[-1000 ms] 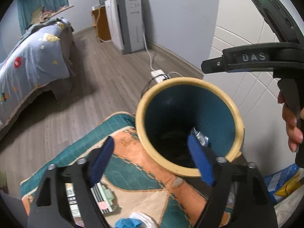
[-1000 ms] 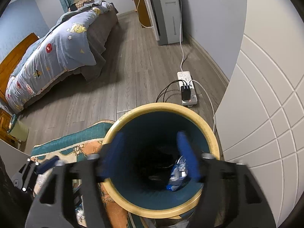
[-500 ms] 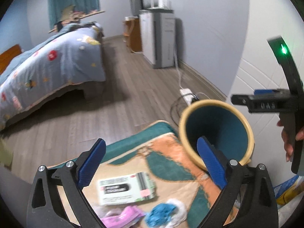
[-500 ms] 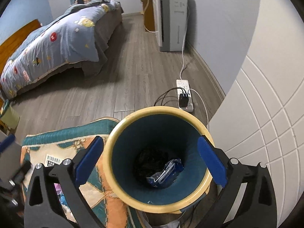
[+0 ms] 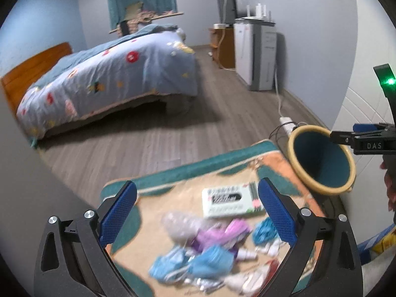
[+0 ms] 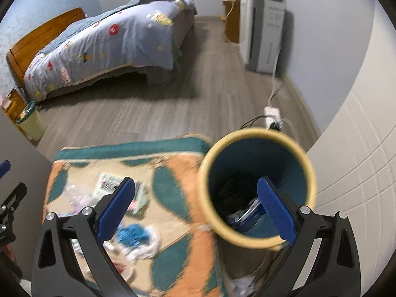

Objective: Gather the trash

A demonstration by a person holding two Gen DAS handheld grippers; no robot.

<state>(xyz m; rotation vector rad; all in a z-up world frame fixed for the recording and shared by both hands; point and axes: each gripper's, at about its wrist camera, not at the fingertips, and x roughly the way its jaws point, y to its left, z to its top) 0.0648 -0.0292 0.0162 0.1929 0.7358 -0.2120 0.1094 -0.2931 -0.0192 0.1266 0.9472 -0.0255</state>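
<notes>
A teal bin with a yellow rim (image 5: 321,160) (image 6: 257,170) stands at the right edge of a patterned mat (image 5: 173,198) (image 6: 173,173); a blue wrapper (image 6: 247,212) lies inside it. On the mat lie a white packet (image 5: 230,201), blue face masks (image 5: 198,264), purple wrapping (image 5: 222,232) and a blue-and-white crumple (image 6: 133,235). My left gripper (image 5: 198,215) is open and empty above the trash pile. My right gripper (image 6: 195,205) is open and empty above the bin's left rim.
A bed with a blue quilt (image 5: 111,74) stands at the back left. A white appliance (image 5: 257,54) stands against the right wall, with a power strip and cables (image 6: 272,116) on the wood floor behind the bin. A white panelled wall (image 6: 358,173) is at the right.
My left gripper has pulled back and left from the bin to over the trash pile. My right gripper has opened, dropped the blue wrapper into the bin and moved back left.
</notes>
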